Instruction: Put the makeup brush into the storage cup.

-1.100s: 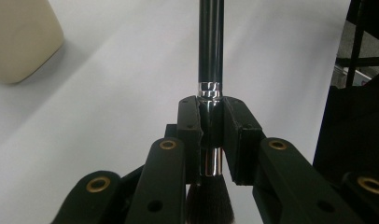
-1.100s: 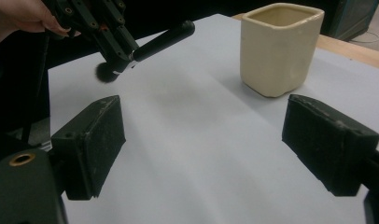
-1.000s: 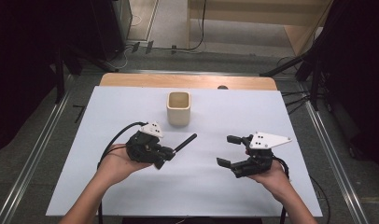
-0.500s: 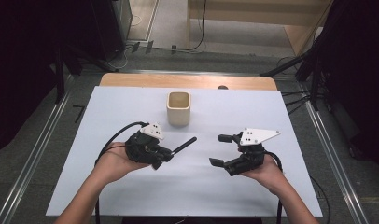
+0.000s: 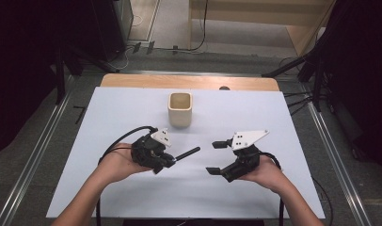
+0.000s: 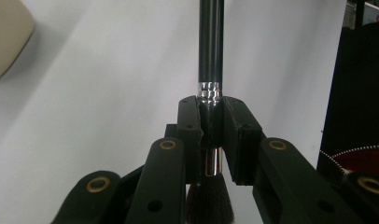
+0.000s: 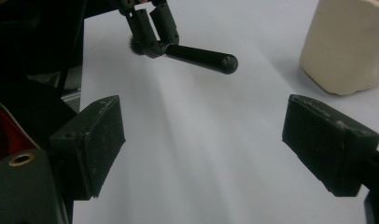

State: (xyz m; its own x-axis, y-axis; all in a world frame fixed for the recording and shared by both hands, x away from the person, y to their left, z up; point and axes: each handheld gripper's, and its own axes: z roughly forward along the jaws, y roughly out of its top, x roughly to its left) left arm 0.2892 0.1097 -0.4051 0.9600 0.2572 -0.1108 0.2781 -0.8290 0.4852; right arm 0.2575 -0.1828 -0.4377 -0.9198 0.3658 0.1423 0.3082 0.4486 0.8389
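Note:
My left gripper [image 5: 169, 160] is shut on a black makeup brush [image 5: 187, 153] at its silver ferrule [image 6: 210, 91]. The handle [image 6: 211, 42] points away from the jaws toward the right gripper, and the dark bristles [image 6: 208, 200] sit behind the jaws. In the right gripper view the brush handle [image 7: 201, 57] shows at the top, held in the left gripper [image 7: 152, 44]. My right gripper [image 5: 216, 157] [image 7: 204, 149] is open, its jaws wide apart with nothing between them, facing the brush tip from a short gap. A cream square cup [image 5: 180, 109] [image 7: 348, 44] stands upright behind both.
A white sheet [image 5: 109, 117] covers the table, with a wooden strip [image 5: 189, 82] along its far edge. Metal rails [image 5: 38, 150] run down both sides, and cables and dark stands lie on the floor beyond.
My right gripper has slid left toward the brush tip. The left gripper and the brush have stayed in place.

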